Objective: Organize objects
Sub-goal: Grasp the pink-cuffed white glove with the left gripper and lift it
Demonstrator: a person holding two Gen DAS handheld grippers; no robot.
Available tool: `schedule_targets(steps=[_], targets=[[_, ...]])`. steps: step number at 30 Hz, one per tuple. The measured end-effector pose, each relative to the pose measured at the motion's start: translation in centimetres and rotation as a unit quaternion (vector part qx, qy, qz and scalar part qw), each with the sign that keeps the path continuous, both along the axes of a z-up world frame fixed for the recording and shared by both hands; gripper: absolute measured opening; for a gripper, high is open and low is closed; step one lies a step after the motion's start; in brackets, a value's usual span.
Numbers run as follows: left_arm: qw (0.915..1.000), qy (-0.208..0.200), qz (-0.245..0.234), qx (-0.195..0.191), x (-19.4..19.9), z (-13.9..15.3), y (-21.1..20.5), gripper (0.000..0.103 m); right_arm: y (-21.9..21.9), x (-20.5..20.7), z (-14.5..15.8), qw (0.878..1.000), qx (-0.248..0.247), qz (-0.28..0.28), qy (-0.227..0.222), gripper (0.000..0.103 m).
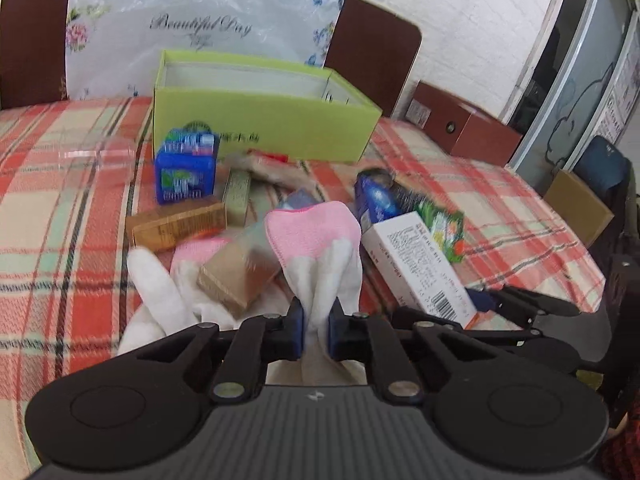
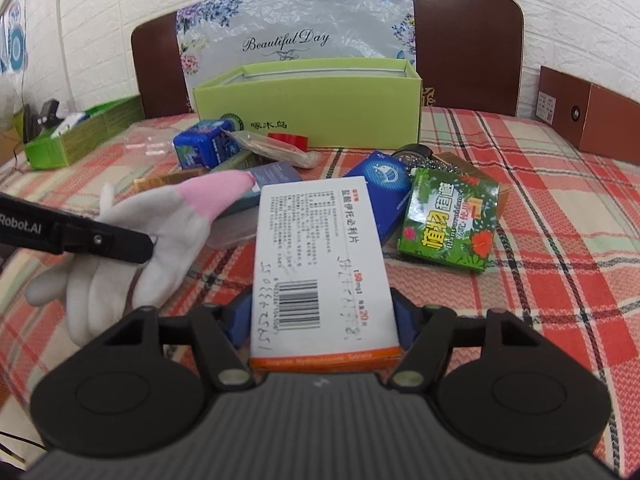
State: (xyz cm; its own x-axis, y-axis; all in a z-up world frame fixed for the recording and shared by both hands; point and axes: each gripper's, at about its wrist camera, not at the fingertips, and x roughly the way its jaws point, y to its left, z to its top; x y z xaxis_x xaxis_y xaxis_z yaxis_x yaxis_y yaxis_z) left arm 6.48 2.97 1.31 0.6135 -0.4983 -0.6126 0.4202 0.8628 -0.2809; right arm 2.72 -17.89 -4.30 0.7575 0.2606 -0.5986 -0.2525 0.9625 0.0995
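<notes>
My left gripper (image 1: 316, 330) is shut on the fingers of a white-and-pink glove (image 1: 320, 248), lifting it over the pile; the glove also shows in the right wrist view (image 2: 176, 224). My right gripper (image 2: 324, 320) is shut on a white medicine box (image 2: 324, 264) with a barcode; the box also shows in the left wrist view (image 1: 420, 264). An open lime-green box (image 1: 264, 120) stands behind the pile and shows in the right wrist view too (image 2: 312, 104). A second glove (image 1: 160, 292) lies under a tan box (image 1: 236, 276).
On the plaid bedcover (image 2: 540, 240) lie a blue carton (image 1: 186, 172), a brown box (image 1: 176, 224), a green floral packet (image 2: 452, 220), a dark blue packet (image 2: 384, 196) and a clear cup (image 1: 100, 160). A brown box (image 2: 588, 120) sits far right, a green tray (image 2: 80, 132) far left.
</notes>
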Motion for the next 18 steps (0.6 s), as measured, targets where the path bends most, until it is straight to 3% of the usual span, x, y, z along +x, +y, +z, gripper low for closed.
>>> schedule_targets(steps=[6, 12, 18], targets=[[0.9987, -0.045, 0.017, -0.020, 1.5, 3.6, 1.1, 0.011, -1.4, 0.1, 2.9, 0.998, 0.052, 0.006, -0.023, 0.067], [0.9945, -0.095, 0.037, -0.026, 4.5, 6.9, 0.9, 0.011, -1.6, 2.1, 5.9, 0.997, 0.053, 0.011, -0.059, 0.067], [0.9921, -0.100, 0.067, -0.034, 10.5, 8.3, 0.0, 0.011, -1.0, 6.7, 8.2, 0.995, 0.039, 0.004, -0.095, 0.067]])
